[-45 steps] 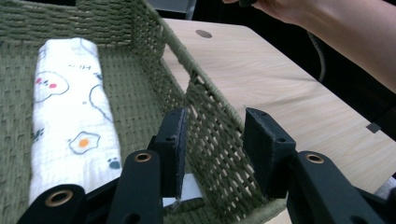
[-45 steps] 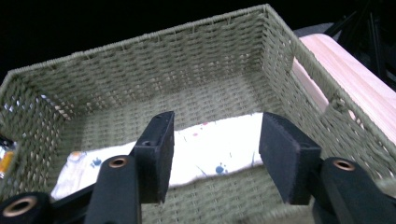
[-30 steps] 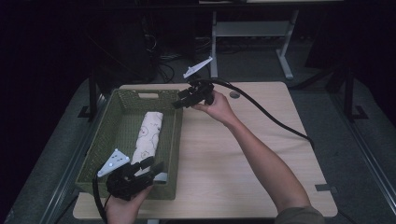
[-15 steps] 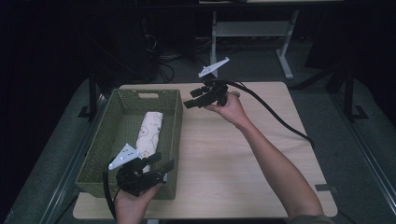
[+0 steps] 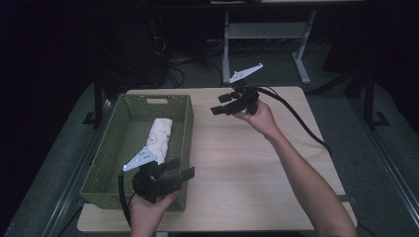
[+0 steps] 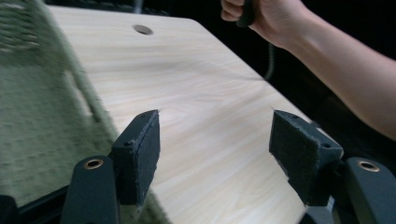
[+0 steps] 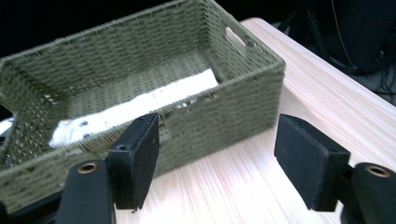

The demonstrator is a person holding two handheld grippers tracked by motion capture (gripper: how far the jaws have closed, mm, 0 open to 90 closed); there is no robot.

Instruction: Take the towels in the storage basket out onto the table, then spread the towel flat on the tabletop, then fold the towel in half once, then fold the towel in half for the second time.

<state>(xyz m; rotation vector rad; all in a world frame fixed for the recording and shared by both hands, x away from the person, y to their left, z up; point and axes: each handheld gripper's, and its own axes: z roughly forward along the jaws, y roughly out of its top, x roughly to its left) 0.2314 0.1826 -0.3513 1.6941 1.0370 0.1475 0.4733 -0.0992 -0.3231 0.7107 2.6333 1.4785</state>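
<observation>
The basket (image 5: 184,129) is olive green, woven in a tight ribbed weave with an openwork lattice on its long walls. The rolled cloth (image 5: 159,137) lying in it is white with small scattered red and dark marks. The counter (image 5: 247,163) is pale, light-grained wood with fine streaks. The left gripper (image 5: 179,170) is black, topped by a pale grey plate; its fingers (image 6: 140,154) are matte black with a felt-like face. The right gripper (image 5: 221,104) is black too, with a pale grey plate and a black cable.
</observation>
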